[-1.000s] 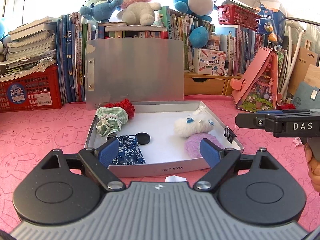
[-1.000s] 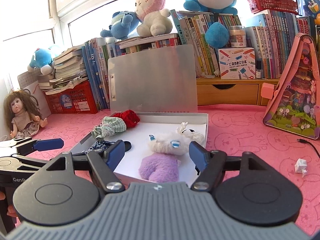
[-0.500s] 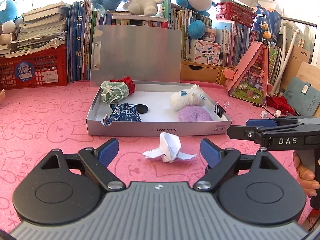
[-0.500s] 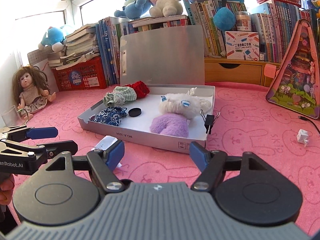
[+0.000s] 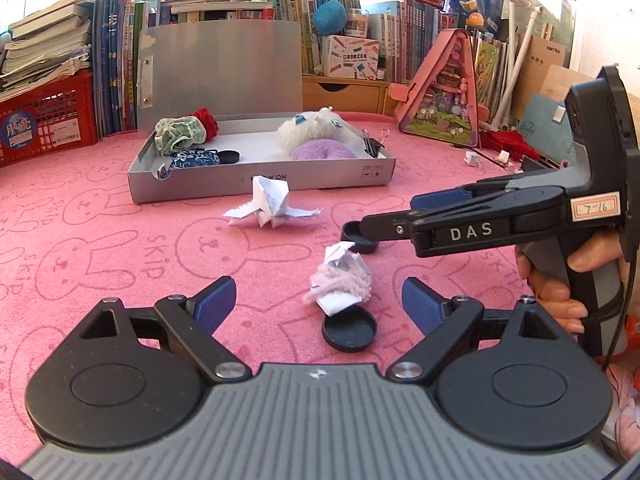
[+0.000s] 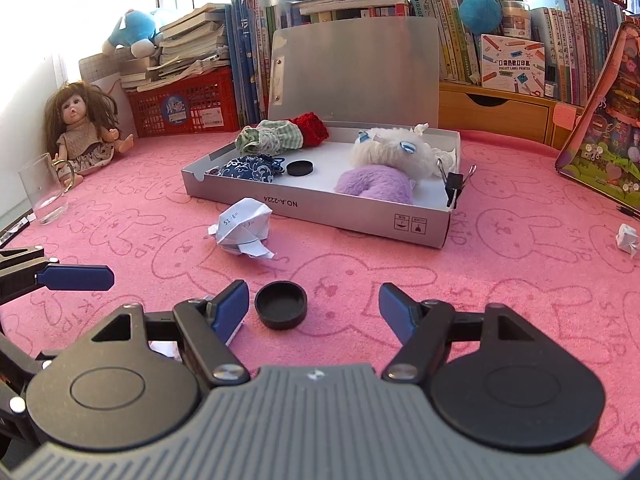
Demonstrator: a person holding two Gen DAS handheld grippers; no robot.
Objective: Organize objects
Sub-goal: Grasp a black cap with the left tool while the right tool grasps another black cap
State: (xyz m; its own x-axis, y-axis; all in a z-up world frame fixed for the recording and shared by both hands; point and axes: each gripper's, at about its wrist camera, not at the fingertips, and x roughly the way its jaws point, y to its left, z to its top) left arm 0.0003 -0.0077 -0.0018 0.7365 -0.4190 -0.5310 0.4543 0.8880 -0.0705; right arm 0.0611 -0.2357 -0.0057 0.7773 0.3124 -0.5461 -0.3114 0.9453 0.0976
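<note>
right gripper (image 6: pixel 312 306) wide, empty | cap (image 6: pixel 281 305) just ahead, left of centre, nearer right | left gripper (image 5: pixel 316 304) wide, empty | box (image 6: pixel 320 206) far

"DAS" and a tag "7-16" stand on the right claw (image 5: pixel 362 227); "NO.A-222A" on the box (image 6: pixel 360 212) front, upside down; "SKIP" on the pink cloth (image 6: pixel 520 248).

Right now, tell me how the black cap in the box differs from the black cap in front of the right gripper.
The boxed cap lies inside the gray box, closed face up; the loose cap lies on the pink cloth, hollow side up. The boxed cap is far from either tool; the loose cap sits between the open jaws of the right gripper. Both are black, round and shallow.
</note>
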